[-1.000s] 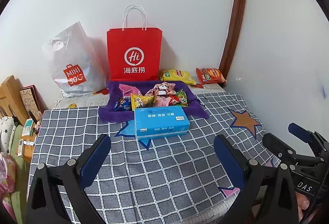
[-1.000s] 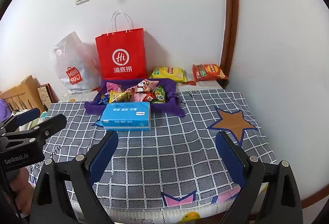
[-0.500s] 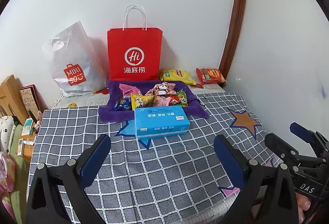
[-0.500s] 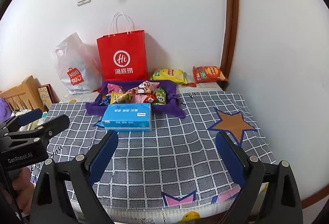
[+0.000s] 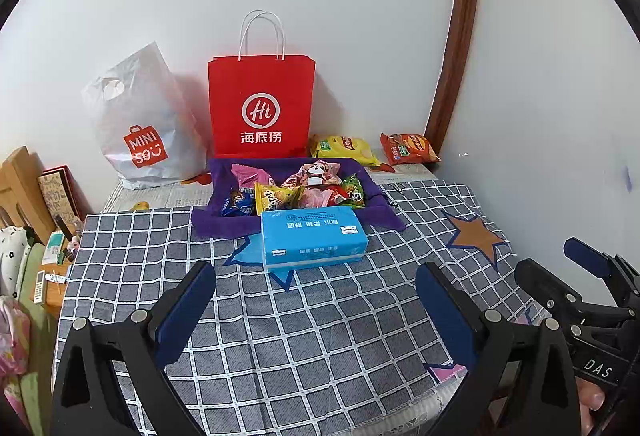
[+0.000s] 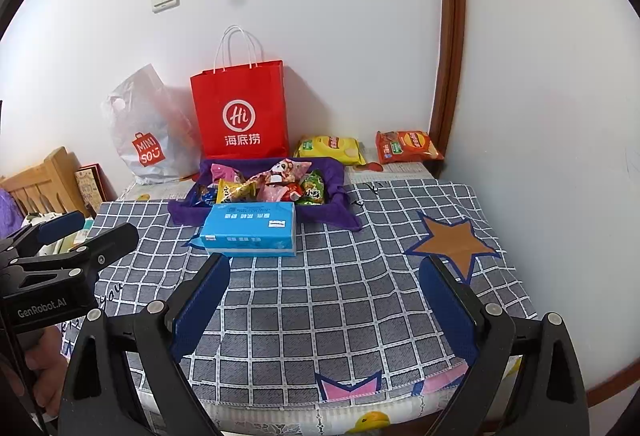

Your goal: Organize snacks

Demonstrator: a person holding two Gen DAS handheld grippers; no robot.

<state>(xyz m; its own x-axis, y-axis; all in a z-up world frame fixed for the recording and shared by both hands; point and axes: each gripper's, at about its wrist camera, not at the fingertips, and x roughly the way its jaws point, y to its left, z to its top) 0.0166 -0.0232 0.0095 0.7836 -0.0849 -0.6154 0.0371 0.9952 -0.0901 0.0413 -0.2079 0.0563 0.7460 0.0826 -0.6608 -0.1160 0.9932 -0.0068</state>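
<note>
Checked cloth lies under both grippers, left and right, fingers spread wide and holding nothing, with the snacks in the purple tray well ahead of the fingertips, past a blue tissue pack

Right gripper hangs wide above checked cloth, blue tissue pack beyond.

Each tool is black plastic with blue finger pads, silver screws and white lettering.
</note>
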